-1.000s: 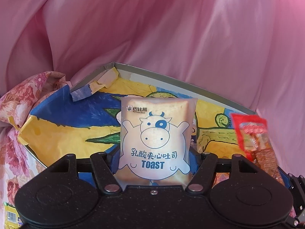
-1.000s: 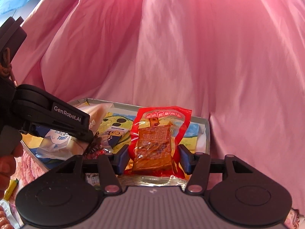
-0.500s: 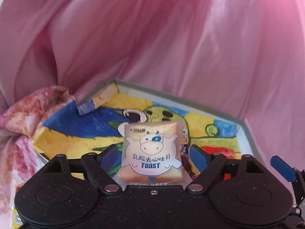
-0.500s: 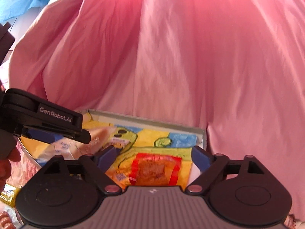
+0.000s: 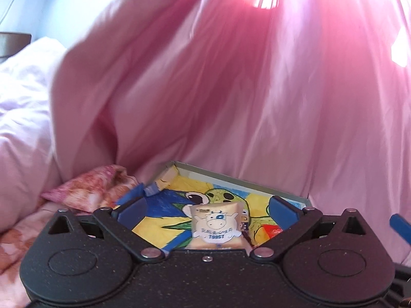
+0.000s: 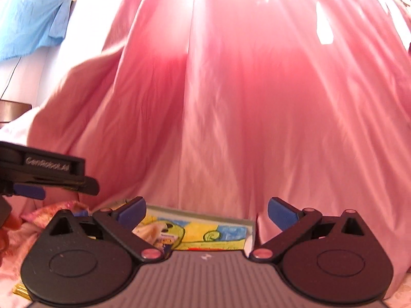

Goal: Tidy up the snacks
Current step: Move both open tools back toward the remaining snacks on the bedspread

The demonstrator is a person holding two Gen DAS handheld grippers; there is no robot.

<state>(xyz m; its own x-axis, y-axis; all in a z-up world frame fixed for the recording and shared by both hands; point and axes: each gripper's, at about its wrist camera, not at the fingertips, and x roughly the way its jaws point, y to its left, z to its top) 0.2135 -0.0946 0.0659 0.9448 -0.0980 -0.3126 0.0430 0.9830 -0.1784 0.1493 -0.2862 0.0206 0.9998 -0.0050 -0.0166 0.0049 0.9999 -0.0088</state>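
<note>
Pink curtain (image 5: 231,89) is hanging behind the floral bedding (image 5: 84,192).
Both my left gripper (image 5: 208,209) and right gripper (image 6: 206,211) have just been opening, nothing between them; toast packet (image 5: 217,227) is lying in the cartoon-lined box (image 5: 241,177).

Bed with pink floral sheet (image 5: 23,233) carries shallow grey box with cartoon-painted floor (image 5: 231,177); crumpled pink quilt (image 5: 231,89) heaped behind box.
</note>
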